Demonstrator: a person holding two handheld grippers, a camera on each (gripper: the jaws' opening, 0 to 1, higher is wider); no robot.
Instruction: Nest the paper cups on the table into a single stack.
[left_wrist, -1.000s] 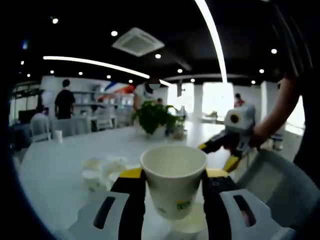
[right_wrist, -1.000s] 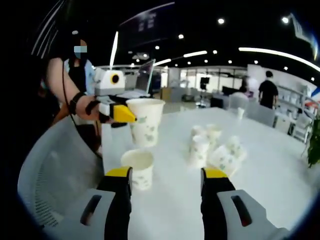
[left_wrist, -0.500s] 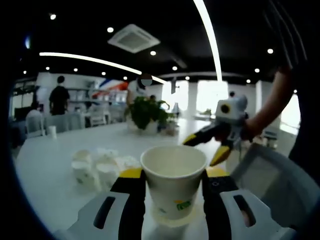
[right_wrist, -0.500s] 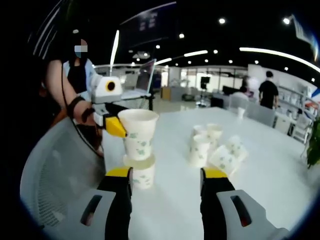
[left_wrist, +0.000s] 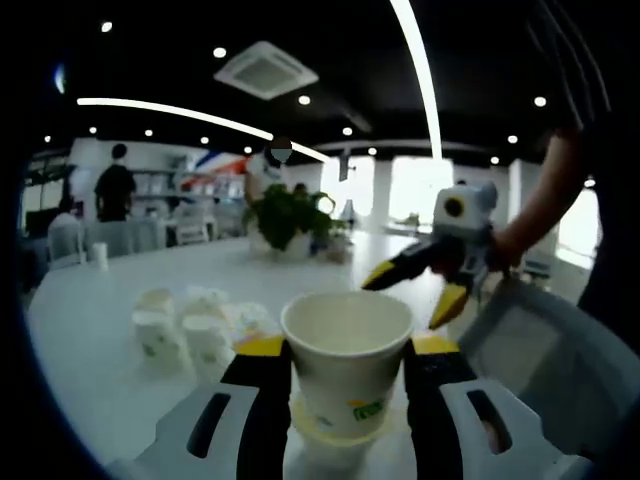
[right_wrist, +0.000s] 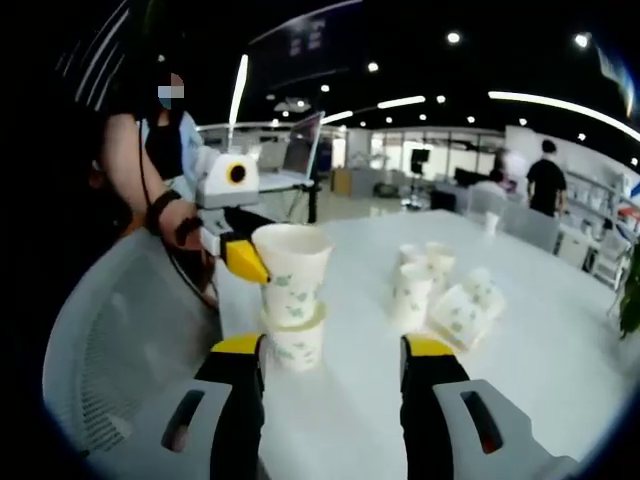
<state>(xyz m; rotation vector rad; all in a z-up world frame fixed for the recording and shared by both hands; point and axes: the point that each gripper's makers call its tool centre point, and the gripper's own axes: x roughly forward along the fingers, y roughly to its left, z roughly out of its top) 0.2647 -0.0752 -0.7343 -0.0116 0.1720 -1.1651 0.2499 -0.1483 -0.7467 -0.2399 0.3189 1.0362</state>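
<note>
Left gripper clamps a cup, its base inside a 2nd cup on the white table. Right gripper: jaws wide, empty. Beyond, loose cups; farther, a plant and ceiling lights.

Paper cups matt, green-printed; table smooth, slightly glossy white; chair grey mesh.

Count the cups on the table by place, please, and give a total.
Held cup: 1
Cup under it: 1
Cluster cups: 5, roughly, as they are blurred
Far cup: 1
Total: 8
</note>
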